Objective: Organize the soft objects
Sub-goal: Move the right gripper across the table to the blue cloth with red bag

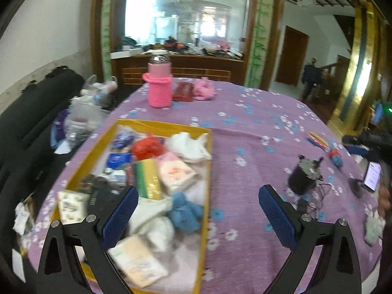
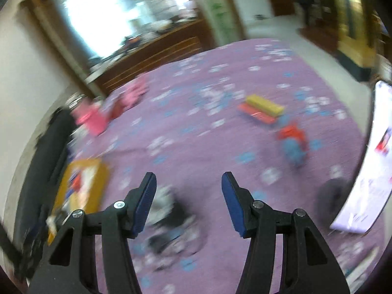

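Note:
A yellow box on the purple flowered tablecloth holds several soft items: a blue fluffy piece, white cloths, a red bundle and tissue packs. My left gripper is open and empty above the box's right wall. A black and grey soft object lies to the right on the cloth. In the blurred right wrist view it lies just behind my right gripper, which is open with nothing between its fingers. A blue and red soft toy lies further off.
A bottle in a pink knitted cosy, a red wallet and a pink fluffy item stand at the far side. Yellow and red sponges lie past the toy. A phone on a stand is at the right edge. A black sofa with bags is on the left.

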`<state>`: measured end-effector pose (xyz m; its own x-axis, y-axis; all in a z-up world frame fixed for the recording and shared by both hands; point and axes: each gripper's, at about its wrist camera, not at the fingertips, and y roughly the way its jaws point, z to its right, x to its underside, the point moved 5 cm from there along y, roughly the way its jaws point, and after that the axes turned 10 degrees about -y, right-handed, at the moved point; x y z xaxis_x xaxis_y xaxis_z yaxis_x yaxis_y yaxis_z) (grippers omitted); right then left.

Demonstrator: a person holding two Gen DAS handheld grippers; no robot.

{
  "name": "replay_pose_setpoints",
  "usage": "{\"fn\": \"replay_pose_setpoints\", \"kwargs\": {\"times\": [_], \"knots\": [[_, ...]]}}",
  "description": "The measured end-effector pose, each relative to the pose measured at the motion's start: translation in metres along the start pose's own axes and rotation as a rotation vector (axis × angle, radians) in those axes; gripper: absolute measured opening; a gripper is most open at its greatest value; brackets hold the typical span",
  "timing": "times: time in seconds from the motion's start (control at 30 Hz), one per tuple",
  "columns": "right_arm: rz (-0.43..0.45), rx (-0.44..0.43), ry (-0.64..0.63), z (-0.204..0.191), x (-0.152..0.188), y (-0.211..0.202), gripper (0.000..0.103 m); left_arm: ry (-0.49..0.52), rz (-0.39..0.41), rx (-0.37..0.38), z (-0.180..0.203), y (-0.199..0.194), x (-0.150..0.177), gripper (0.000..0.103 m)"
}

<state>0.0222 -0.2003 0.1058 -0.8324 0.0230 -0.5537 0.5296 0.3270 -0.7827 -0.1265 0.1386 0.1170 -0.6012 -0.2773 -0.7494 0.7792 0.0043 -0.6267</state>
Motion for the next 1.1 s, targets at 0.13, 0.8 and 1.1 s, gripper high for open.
{"fn": "replay_pose_setpoints", "kwargs": {"times": [0.13,0.8,1.1], "knots": [[-0.035,0.121,0.062,0.042,-0.029,0.022,0.054,0.015,-0.02,0.047,0.004,0.008,-0.001,0.1],[-0.298,-0.415,-0.08,-0.007,-0.057,0.109,0.056,-0.045,-0.086,0.087,-0.006,0.054,-0.003,0.1],[-0.198,0.279,-0.03,0.077,-0.082,0.066,0.056,-0.066,-0.105,0.132,0.0,0.058,0.005,0.1]]}}
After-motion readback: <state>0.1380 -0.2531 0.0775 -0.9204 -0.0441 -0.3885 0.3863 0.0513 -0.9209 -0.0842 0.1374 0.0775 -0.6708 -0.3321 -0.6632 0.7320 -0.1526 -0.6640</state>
